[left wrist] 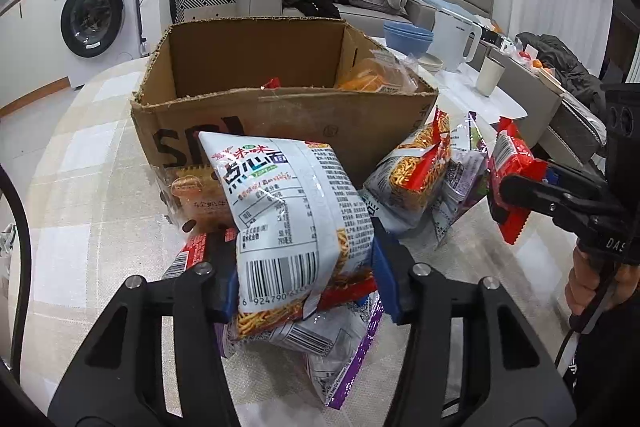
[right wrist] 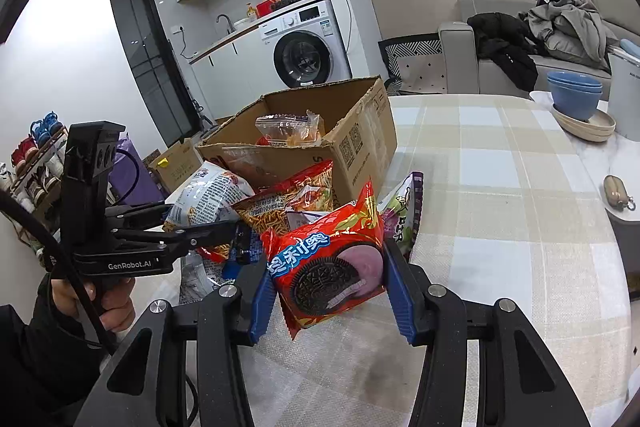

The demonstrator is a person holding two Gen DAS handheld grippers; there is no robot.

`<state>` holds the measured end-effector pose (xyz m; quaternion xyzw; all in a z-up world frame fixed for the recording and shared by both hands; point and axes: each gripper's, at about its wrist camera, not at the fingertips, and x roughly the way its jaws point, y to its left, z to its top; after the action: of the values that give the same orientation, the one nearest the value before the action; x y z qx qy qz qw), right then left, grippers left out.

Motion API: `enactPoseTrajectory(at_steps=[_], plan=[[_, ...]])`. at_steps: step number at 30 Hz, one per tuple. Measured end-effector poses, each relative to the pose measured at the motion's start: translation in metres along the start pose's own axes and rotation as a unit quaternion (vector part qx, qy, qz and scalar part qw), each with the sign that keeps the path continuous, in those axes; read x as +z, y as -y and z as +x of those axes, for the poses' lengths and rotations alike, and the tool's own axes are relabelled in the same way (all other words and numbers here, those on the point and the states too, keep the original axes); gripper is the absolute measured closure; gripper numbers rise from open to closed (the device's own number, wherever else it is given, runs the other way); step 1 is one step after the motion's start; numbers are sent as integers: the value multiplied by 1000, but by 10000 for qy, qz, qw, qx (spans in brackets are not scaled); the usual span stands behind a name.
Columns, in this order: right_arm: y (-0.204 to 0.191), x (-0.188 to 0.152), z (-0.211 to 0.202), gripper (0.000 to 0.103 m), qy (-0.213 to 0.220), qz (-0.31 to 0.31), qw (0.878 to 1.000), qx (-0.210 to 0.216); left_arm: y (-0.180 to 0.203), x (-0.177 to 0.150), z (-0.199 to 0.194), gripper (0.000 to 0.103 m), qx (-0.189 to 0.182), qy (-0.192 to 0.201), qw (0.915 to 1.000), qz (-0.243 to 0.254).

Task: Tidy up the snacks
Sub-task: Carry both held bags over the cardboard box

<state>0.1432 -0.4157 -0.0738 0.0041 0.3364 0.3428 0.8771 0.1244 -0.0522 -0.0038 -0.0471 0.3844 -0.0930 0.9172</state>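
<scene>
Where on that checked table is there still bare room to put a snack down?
The checked tablecloth lies bare to the right of the cardboard box, up to the blue bowls. Another bare strip runs left of the box. It is crowded in front of the box, where the snack pile lies. The box itself has room on its left side.

I see a matt corrugated cardboard box [left wrist: 256,115] with rough torn edges on a woven checked tablecloth [right wrist: 500,187]. In front of the box, the white noodle-snack bag [left wrist: 288,211] and red Oreo packet [right wrist: 332,267] are glossy crinkled plastic film between ribbed blue pads [right wrist: 400,299].
</scene>
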Motion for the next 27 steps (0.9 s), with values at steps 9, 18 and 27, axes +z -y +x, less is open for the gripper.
enactPoseTrajectory(at_steps=[9, 18, 27], plan=[[-1, 3, -5, 53, 112, -43, 9999, 2, -14, -9, -23, 55, -62, 231, 9996, -143], [-7, 4, -10, 54, 295, -64, 9994, 175, -32, -13, -55, 55, -35, 360, 9991, -228], [-16, 13, -11, 54, 485, -69, 9983, 310, -41, 0, -79, 55, -29, 517, 9984, -216]])
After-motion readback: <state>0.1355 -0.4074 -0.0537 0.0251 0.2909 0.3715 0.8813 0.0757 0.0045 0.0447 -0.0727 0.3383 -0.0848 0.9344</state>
